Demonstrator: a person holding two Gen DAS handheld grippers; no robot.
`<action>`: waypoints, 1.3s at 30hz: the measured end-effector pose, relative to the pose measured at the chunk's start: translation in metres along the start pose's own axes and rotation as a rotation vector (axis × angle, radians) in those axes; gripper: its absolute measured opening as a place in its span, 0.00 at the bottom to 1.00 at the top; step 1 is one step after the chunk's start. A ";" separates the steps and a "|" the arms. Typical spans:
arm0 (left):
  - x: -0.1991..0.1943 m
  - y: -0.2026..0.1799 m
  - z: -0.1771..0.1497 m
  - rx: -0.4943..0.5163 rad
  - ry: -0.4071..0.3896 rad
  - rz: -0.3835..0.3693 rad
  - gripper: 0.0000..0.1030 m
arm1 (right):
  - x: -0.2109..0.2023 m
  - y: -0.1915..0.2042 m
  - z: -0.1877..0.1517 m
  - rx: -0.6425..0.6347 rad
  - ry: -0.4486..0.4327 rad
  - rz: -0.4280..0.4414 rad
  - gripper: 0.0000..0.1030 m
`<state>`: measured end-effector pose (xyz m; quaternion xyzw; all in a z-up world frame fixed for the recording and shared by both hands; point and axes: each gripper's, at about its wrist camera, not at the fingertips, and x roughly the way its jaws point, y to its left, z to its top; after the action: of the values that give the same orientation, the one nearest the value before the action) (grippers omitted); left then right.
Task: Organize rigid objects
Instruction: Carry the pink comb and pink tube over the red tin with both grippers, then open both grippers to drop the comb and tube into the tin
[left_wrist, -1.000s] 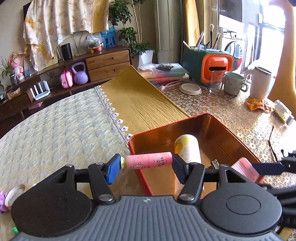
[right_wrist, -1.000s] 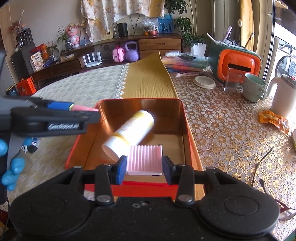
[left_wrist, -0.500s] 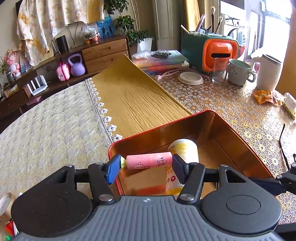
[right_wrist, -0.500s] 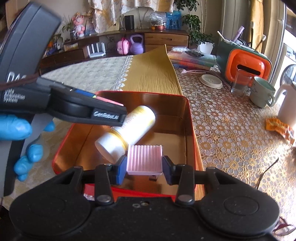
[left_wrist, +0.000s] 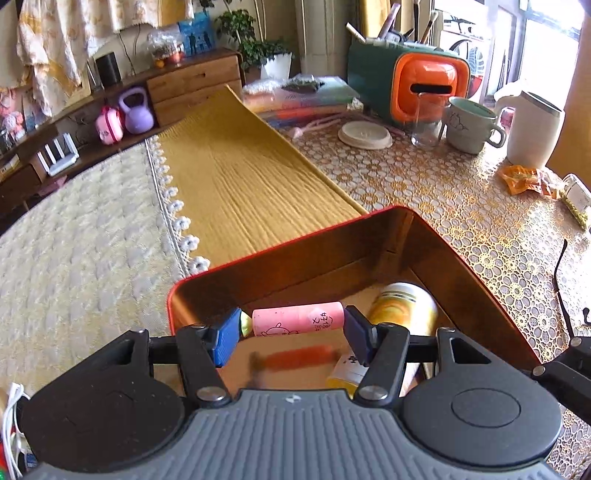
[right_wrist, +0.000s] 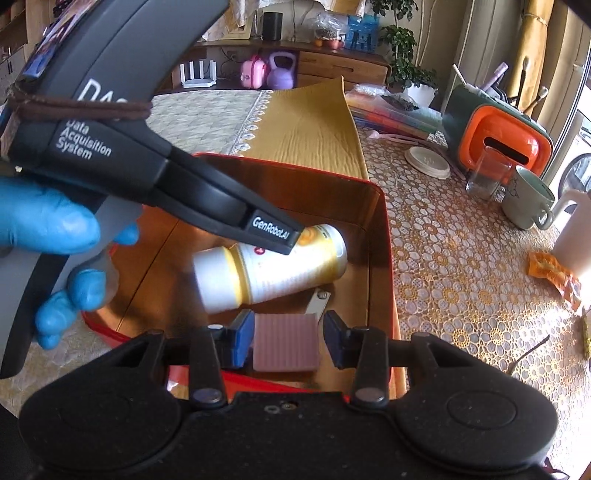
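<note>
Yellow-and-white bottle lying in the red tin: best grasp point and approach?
Grip the bottle across its yellow body, midway along, coming from straight above. It lies on its side on the floor of the tin, so jaws should straddle its round width; its white cap end is narrower, and the walls block side approaches.

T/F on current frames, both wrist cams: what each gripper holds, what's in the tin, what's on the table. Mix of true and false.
1. The left gripper holds a pink tube end to end. True.
2. The right gripper is empty. False: it is shut on a ribbed pink block.
3. A white and yellow bottle lies on its side in the red tin. True.
4. The tin is empty. False: the bottle is in it.
5. A mug stands beside the orange and green box. True.
</note>
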<state>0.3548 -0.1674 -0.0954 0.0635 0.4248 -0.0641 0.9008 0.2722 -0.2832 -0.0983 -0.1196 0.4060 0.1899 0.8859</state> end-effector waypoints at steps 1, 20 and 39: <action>0.003 0.001 0.000 -0.006 0.011 -0.005 0.58 | 0.001 -0.001 0.000 0.004 0.001 0.000 0.39; 0.001 -0.003 -0.002 0.000 0.041 -0.048 0.63 | -0.016 -0.011 -0.006 0.051 -0.032 -0.002 0.58; -0.091 0.030 -0.032 0.003 -0.098 -0.083 0.70 | -0.064 0.015 -0.001 0.098 -0.103 0.000 0.67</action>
<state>0.2789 -0.1265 -0.0435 0.0440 0.3823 -0.1052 0.9170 0.2269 -0.2855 -0.0512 -0.0663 0.3686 0.1758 0.9104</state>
